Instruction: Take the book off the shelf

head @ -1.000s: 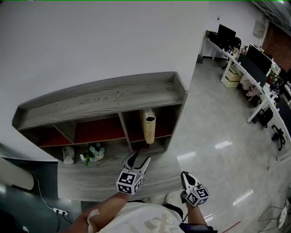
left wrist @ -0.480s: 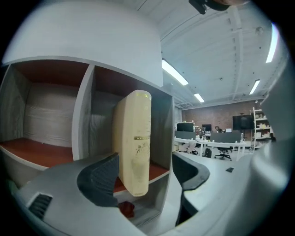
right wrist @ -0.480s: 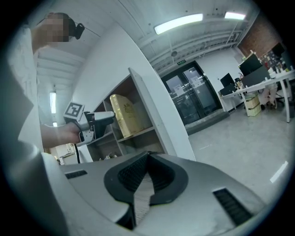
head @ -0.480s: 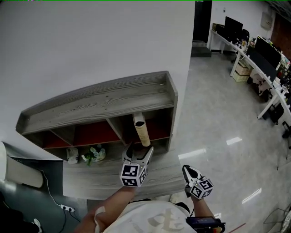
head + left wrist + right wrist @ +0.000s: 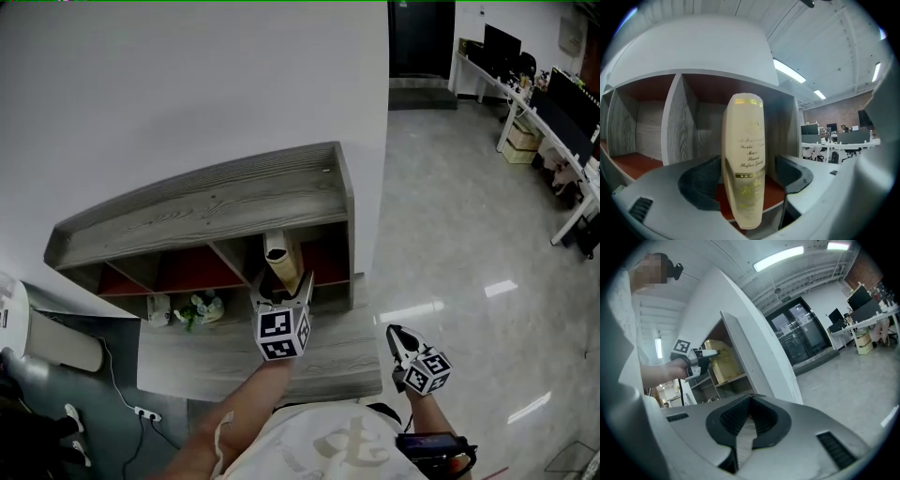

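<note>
A cream book with gold print [image 5: 279, 261] [image 5: 744, 164] stands upright, leaning a little, in the right compartment of the grey wooden shelf [image 5: 206, 211]. My left gripper [image 5: 281, 289] [image 5: 746, 180] is open around the lower spine, a pad on each side. Red shelf board shows in the gap on the right side. The right gripper view shows the left gripper [image 5: 701, 359] at the book [image 5: 719, 363] from the side. My right gripper [image 5: 401, 339] [image 5: 750, 411] hangs low to the right, off the ledge, shut and empty.
A small plant [image 5: 197, 307] and a white object [image 5: 157, 307] sit on the lower ledge [image 5: 328, 352] to the left. A white wall rises behind the shelf. Glossy floor, office desks [image 5: 562, 103] and a dark doorway [image 5: 422, 37] lie to the right.
My left gripper has moved forward from the ledge to the book and its jaws now straddle the spine. The head view has swung to the left. The right gripper has stayed low.
</note>
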`<state>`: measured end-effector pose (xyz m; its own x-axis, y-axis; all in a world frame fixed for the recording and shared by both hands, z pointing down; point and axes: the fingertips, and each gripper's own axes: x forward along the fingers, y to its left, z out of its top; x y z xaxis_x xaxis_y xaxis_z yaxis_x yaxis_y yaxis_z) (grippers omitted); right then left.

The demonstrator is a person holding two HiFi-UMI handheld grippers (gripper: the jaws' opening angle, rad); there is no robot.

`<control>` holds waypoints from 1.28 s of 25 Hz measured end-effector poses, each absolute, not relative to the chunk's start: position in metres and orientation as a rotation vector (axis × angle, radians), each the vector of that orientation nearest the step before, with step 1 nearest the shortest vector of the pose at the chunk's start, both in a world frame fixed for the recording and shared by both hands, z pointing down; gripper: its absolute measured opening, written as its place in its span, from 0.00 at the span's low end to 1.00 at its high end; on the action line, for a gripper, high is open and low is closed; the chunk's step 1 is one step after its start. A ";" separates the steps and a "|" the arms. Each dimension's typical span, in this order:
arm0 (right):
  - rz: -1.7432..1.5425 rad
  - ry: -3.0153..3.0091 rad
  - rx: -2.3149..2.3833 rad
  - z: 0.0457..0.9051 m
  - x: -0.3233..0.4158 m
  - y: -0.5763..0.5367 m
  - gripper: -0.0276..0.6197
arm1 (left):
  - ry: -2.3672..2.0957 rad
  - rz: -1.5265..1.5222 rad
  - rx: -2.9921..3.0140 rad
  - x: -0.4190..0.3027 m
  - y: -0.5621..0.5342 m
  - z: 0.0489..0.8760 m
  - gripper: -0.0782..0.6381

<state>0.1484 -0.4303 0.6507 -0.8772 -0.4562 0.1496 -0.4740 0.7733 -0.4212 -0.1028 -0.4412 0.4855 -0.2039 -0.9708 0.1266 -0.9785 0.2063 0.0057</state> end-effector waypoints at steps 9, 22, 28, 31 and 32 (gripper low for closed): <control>0.745 -2.913 0.685 0.662 0.164 -0.450 0.05 | -2.459 0.156 1.726 -0.117 -0.458 0.492 0.58; 0.792 -2.918 0.607 0.673 0.181 -0.468 0.05 | -2.474 0.243 1.644 -0.126 -0.458 0.502 0.43; 0.807 -2.917 0.559 0.676 0.182 -0.470 0.05 | -2.450 0.214 1.686 -0.122 -0.455 0.501 0.42; 0.811 -2.914 0.529 0.678 0.181 -0.469 0.05 | -2.435 0.173 1.704 -0.116 -0.450 0.500 0.42; 0.813 -2.912 0.517 0.679 0.181 -0.468 0.05 | -2.430 0.150 1.705 -0.115 -0.448 0.500 0.42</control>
<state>0.1814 -0.4683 0.6794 -0.9405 -0.3000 0.1594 -0.3392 0.8031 -0.4899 -0.1146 -0.4479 0.5001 -0.3324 -0.9227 0.1952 -0.9397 0.3416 0.0145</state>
